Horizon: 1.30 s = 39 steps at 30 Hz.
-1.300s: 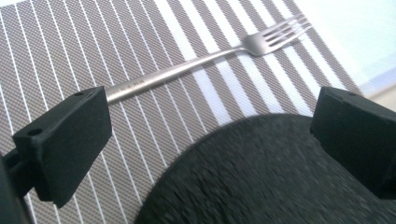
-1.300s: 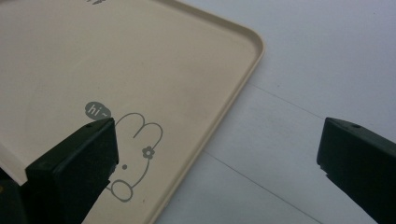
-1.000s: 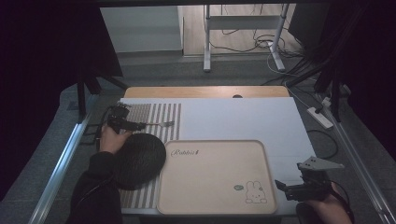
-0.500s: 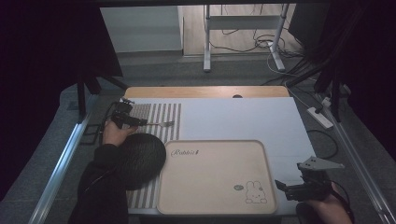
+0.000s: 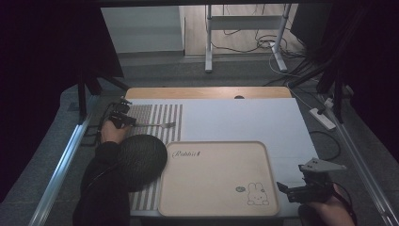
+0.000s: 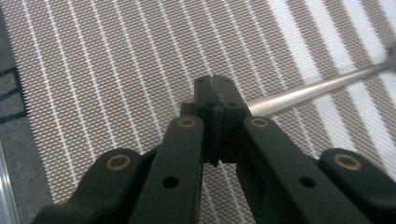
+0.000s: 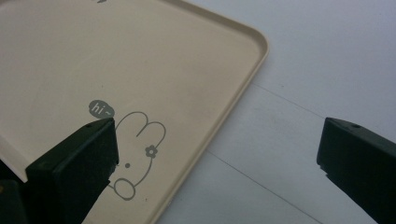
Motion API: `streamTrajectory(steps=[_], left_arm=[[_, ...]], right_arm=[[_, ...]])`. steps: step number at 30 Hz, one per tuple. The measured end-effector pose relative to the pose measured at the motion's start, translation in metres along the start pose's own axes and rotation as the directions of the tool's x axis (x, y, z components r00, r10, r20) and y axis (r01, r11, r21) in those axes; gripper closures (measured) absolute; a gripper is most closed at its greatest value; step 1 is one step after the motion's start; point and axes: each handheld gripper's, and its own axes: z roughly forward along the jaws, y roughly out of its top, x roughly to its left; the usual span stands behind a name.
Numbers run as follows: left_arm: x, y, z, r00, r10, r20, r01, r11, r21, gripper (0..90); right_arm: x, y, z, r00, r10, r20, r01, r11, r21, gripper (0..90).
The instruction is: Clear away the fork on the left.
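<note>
Left hand-held gripper [image 6: 215, 88] has just been closing and is now clamped on the handle end of the fork [image 6: 322, 87]. Fork lies flat on the striped placemat [image 5: 160, 113] at the back-left of the bench [image 5: 244, 117], tines pointing toward the middle. In the left gripper view the jaws meet tight w/ the metal shaft coming out to one side, so the grip sits right at the handle tip, not mid-shaft.

Step in hand, as I read it: pick the fork up. To do it well:
- keep the squeeze firm; a thin, slick handle held at the very end will want to pivot & droop at the tines
- lift straight up first, slowly, then carry level
- mind the dark round mat [image 5: 141, 157] just in front, and the tray [image 5: 263, 155] w/ the rabbit print near it; clear both before swinging over

Right hand-held gripper [image 7: 215, 154] is wide open, holding nothing, idle over the tray's near-right corner [image 7: 254, 51]. Fine to leave it parked there.
</note>
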Motion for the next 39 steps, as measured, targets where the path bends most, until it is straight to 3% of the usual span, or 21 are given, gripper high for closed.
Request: streamTrajectory(steps=[4, 11, 16, 21, 32, 37, 38, 39], left_arm=[[0.004, 0.0, 0.003, 0.9997, 0.003, -0.023, -0.003, 1.0, 0.008, 89.2], [0.005, -0.008, -0.001, 1.0, 0.001, 0.009, -0.001, 0.9995, 0.031, 89.4], [0.001, -0.016, -0.007, 0.9968, 0.05, 0.062, -0.053, 0.9967, 0.061, 89.3], [-0.007, -0.023, -0.013, 0.9915, 0.106, 0.075, -0.113, 0.9889, 0.096, 89.3], [-0.011, -0.028, -0.016, 0.9883, 0.111, 0.105, -0.123, 0.9853, 0.119, 89.3], [-0.008, -0.024, -0.02, 0.9921, 0.08, 0.096, -0.087, 0.9934, 0.075, 75.6], [-0.009, -0.021, -0.023, 0.9931, 0.078, 0.088, -0.083, 0.9951, 0.054, 62.4], [-0.01, -0.019, -0.024, 0.9919, 0.077, 0.101, -0.082, 0.9957, 0.044, 58.6]], right_arm=[[0.0, 0.0, 0.0, 1.0, -0.001, -0.002, 0.001, 1.0, 0.0, 0.0], [0.0, 0.0, 0.0, 1.0, -0.005, -0.004, 0.005, 1.0, -0.001, 0.0], [0.0, 0.0, 0.0, 1.0, -0.008, -0.005, 0.008, 1.0, -0.001, 0.0], [0.001, 0.0, 0.0, 0.9999, -0.012, -0.005, 0.012, 1.0, -0.001, 0.0], [0.001, 0.0, 0.0, 0.9998, -0.017, -0.008, 0.017, 1.0, 0.001, 0.0], [0.001, 0.0, 0.0, 0.9998, -0.018, -0.01, 0.018, 1.0, 0.001, 0.0], [0.001, 0.0, 0.0, 0.9998, -0.018, -0.011, 0.018, 1.0, 0.002, 0.0], [0.001, 0.0, 0.0, 0.9998, -0.018, -0.01, 0.018, 1.0, 0.001, 0.0]])
